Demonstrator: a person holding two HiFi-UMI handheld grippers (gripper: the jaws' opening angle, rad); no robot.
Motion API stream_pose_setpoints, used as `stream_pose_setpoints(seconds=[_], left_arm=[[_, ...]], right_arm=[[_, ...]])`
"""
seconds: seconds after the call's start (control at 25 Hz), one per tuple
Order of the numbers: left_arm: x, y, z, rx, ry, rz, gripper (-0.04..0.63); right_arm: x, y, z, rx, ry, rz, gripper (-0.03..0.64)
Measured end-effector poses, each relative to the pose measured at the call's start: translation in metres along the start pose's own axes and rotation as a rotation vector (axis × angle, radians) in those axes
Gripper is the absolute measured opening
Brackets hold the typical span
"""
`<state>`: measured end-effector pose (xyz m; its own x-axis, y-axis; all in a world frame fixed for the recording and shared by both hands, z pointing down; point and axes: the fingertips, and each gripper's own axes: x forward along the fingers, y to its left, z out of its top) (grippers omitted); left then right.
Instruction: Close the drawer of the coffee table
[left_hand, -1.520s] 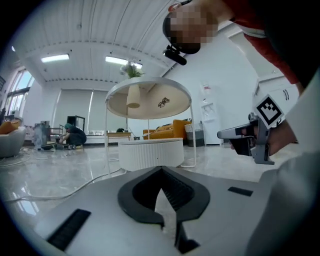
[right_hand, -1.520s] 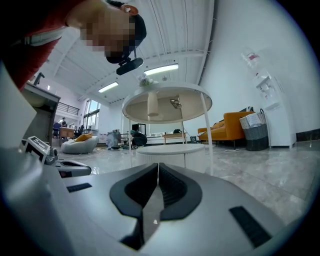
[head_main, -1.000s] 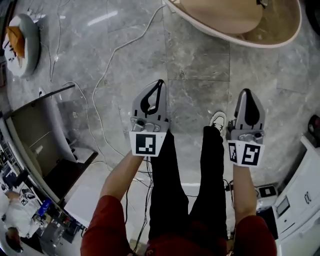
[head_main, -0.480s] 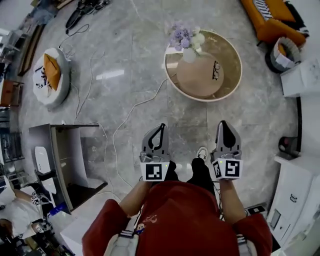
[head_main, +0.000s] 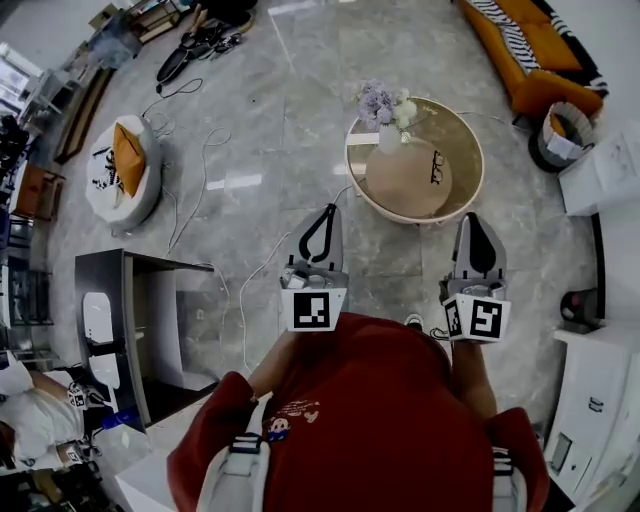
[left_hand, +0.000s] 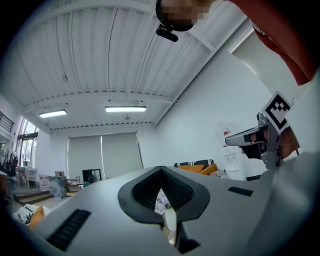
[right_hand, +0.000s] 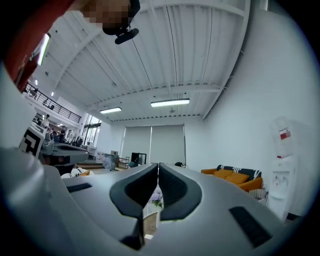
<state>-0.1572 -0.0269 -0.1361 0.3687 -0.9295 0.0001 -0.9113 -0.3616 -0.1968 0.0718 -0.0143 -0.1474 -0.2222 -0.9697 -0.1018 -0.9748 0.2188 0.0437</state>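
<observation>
- Both pairs of jaws are clenched on nothing. The left gripper (head_main: 327, 213) has its tips pressed together, and only a sliver of the room shows through the loop behind them. The right gripper (head_main: 472, 222) has its tips meeting too, with a thin slit and no object between them.
- Each gripper is held out level in front of the person's red top, side by side and well above the grey marble floor (head_main: 300, 120).
- The round low desk with a tan top and a white rim (head_main: 405, 188) stands ahead of both grippers, well apart from them.
- It carries a white vase of lilac and white flowers (head_main: 385, 110) and a pair of dark-framed glasses (head_main: 437, 165).
- From above, no drawer front shows past the rim. The drawer may already be pushed home, or it may sit on a side hidden under the top; I cannot tell which.
- Risks, as I judge them:
  - If the drawer does stand out, clenched narrow tips could skid off its front.
  - A hard shove might slide the whole desk on the smooth stone and tip the vase.
  - The white cable (head_main: 262, 262) on the floor just before the desk could catch a foot.
</observation>
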Motion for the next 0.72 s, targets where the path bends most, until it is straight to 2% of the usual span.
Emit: stream_pose_setpoints(seconds=[0.4,0.72], left_arm=[[0.004,0.013,0.002,0.003,0.022,0.017,0.013],[0.002,0.020,0.004,0.013,0.019,0.037,0.014]], right_arm=[[0.004,-0.008,0.007,0.016,-0.012,-0.003,0.021],[0.008,0.001,0.006,-0.022,0.016,0.044,0.021]])
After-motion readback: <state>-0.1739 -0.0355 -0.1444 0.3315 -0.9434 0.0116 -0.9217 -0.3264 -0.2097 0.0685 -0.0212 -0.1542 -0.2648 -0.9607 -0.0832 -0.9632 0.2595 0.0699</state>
